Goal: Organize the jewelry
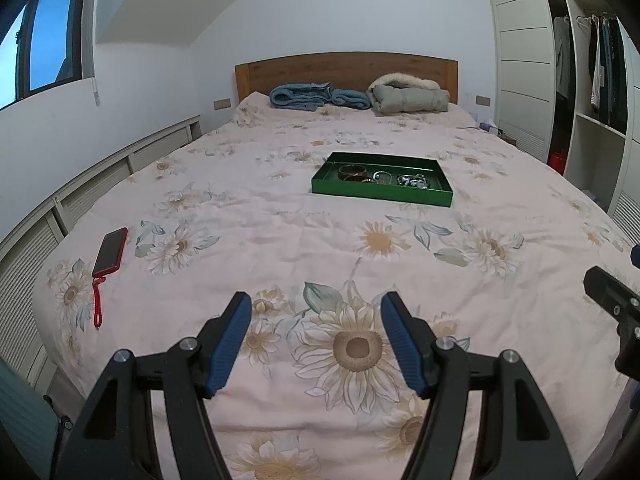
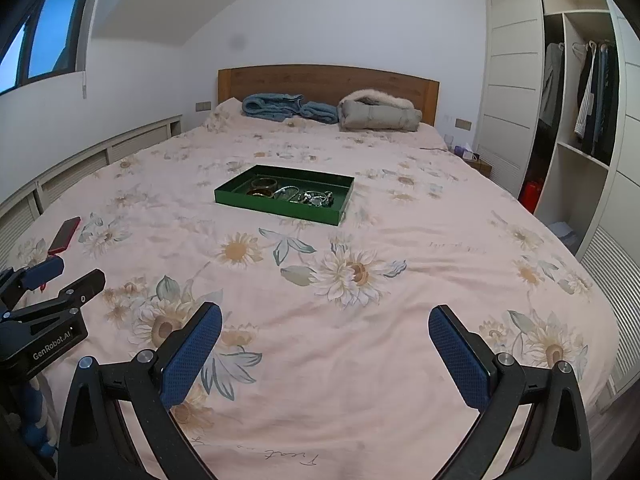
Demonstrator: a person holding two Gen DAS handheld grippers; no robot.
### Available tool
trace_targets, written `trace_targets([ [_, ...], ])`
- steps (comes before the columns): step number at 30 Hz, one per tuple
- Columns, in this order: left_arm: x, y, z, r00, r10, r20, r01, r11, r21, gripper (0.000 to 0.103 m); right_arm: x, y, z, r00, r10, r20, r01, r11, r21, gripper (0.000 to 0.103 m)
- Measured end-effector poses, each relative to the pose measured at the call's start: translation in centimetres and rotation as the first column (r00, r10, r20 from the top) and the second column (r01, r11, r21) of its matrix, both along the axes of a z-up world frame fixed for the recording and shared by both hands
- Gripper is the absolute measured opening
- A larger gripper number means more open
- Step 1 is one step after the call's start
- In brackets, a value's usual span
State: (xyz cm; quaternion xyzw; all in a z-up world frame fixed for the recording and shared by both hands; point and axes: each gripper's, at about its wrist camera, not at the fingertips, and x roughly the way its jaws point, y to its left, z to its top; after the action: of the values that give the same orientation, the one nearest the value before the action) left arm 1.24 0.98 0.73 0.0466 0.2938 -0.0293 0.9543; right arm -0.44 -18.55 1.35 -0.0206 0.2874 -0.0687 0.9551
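Both hand-held grippers, left (image 1: 316, 308) and right (image 2: 325, 320), hover spread over the floral bedspread (image 2: 400, 320) near a green tray (image 2: 280, 206).

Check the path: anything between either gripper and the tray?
Nothing visible. Only bare floral bedspread lies between the open left gripper, the open right gripper and the green tray of jewelry. The red phone lies far left, off both paths.
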Motion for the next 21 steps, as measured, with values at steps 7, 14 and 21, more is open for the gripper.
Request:
trace_targets([
  [7, 0.06, -0.15, -0.32, 1.0, -0.007, -0.005, 0.007, 1.0, 0.002, 0.065, 0.21, -0.11, -0.23, 1.0, -0.004, -0.008, 0.004, 1.0, -0.001, 0.102],
  [14, 0.07, -0.28, -0.56, 1.0, -0.005, -0.008, 0.005, 1.0, 0.006, 0.065, 0.26, -0.12, -0.45, 1.0, -0.003, -0.013, 0.003, 1.0, -0.001, 0.102],
  [21, 0.16, -0.45, -0.25, 1.0, 0.008, -0.015, -0.008, 1.0, 0.014, 0.065, 0.41, -0.44, -0.85, 1.0, -0.008, -0.021, 0.008, 1.0, 0.004, 0.102],
])
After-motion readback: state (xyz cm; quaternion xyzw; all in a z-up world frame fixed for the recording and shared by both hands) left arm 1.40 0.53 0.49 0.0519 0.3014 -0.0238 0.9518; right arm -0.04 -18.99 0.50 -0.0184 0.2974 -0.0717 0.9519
